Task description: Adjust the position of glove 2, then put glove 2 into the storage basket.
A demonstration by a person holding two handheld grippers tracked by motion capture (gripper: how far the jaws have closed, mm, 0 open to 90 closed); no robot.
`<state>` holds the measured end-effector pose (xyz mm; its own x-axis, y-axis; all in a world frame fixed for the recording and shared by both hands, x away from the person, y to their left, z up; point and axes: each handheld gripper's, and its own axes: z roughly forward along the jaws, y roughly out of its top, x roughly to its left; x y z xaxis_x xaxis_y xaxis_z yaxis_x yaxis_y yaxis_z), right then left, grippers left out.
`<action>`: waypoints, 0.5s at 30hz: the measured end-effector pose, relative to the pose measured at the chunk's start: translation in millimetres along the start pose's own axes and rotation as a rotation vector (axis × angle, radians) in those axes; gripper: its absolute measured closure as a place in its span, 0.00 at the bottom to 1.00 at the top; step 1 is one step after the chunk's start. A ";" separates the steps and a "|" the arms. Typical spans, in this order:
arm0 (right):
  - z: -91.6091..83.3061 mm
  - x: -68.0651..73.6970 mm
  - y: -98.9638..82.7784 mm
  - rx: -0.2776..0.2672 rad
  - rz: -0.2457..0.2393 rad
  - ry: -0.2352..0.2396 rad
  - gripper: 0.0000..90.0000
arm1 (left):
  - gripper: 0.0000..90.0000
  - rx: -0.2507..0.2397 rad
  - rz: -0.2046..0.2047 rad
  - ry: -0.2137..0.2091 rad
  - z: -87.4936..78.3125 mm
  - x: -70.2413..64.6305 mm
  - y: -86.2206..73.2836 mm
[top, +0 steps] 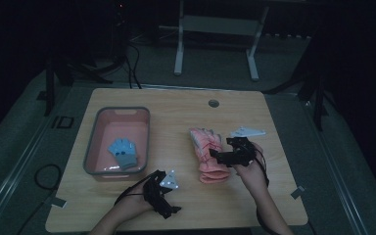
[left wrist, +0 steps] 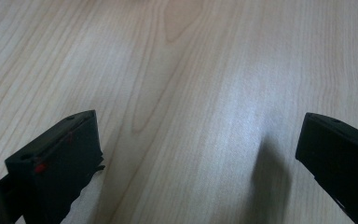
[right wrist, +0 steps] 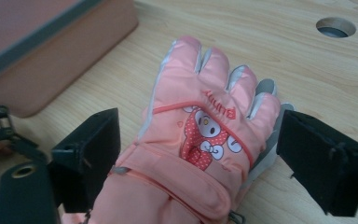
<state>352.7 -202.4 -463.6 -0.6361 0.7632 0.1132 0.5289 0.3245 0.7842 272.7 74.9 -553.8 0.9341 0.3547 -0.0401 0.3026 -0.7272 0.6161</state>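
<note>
Glove (top: 208, 155), pink, lies flat mid-table, right of the bin (top: 92, 147); a blue glove (top: 124, 152) already sits inside that bin, so I judge one item stowed and the pink one left to go. From the high view, the right gripper (top: 220, 156) hovers at the pink glove's right edge, while the left gripper (top: 169, 208) rests near the table's (top: 254, 205) front edge.

Left gripper view: jaws spread wide over bare wood, holding nothing.

Right gripper view: jaws stand wide on either side of the glove's cuff, pads not pressing it.
</note>
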 end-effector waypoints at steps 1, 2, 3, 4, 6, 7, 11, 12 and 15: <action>-2.2 -2.4 -0.2 0.003 -0.004 0.002 0.15 | 0.00 -0.002 -0.010 0.008 0.4 0.0 0.8; -4.2 -4.6 -0.4 0.003 -0.005 0.008 0.16 | 0.00 -0.001 -0.015 0.017 0.2 0.1 1.6; -6.1 -7.0 -0.7 -0.001 -0.010 0.016 0.17 | 0.00 -0.001 -0.027 0.028 0.0 0.1 2.8; -7.8 -9.1 -1.0 -0.005 -0.020 0.023 0.18 | 0.00 0.000 -0.038 0.036 -0.7 0.1 4.3; -11.0 -12.0 -0.9 -0.021 -0.083 0.012 0.15 | 0.00 -0.012 -0.055 0.055 -4.1 -0.6 8.2; -13.4 -13.1 -0.7 -0.041 -0.112 -0.004 0.15 | 0.00 -0.021 -0.056 0.070 -7.0 -1.0 10.4; -23.6 -19.5 1.1 -0.051 -0.176 -0.046 0.15 | 0.00 -0.083 -0.099 0.098 -21.3 -0.6 20.2; -26.2 -21.5 1.1 -0.046 -0.176 -0.050 0.15 | 0.00 -0.090 -0.112 0.092 -24.4 -0.3 23.2; -31.7 -27.0 0.1 -0.035 -0.171 -0.032 0.15 | 0.00 -0.102 -0.141 0.045 -29.8 -0.3 33.2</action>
<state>352.2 -240.7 -447.2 -0.6964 0.7164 -0.0427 0.3944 0.4318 0.8112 276.9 68.2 -509.8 0.8737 0.4766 -0.0973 0.4067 -0.6060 0.6837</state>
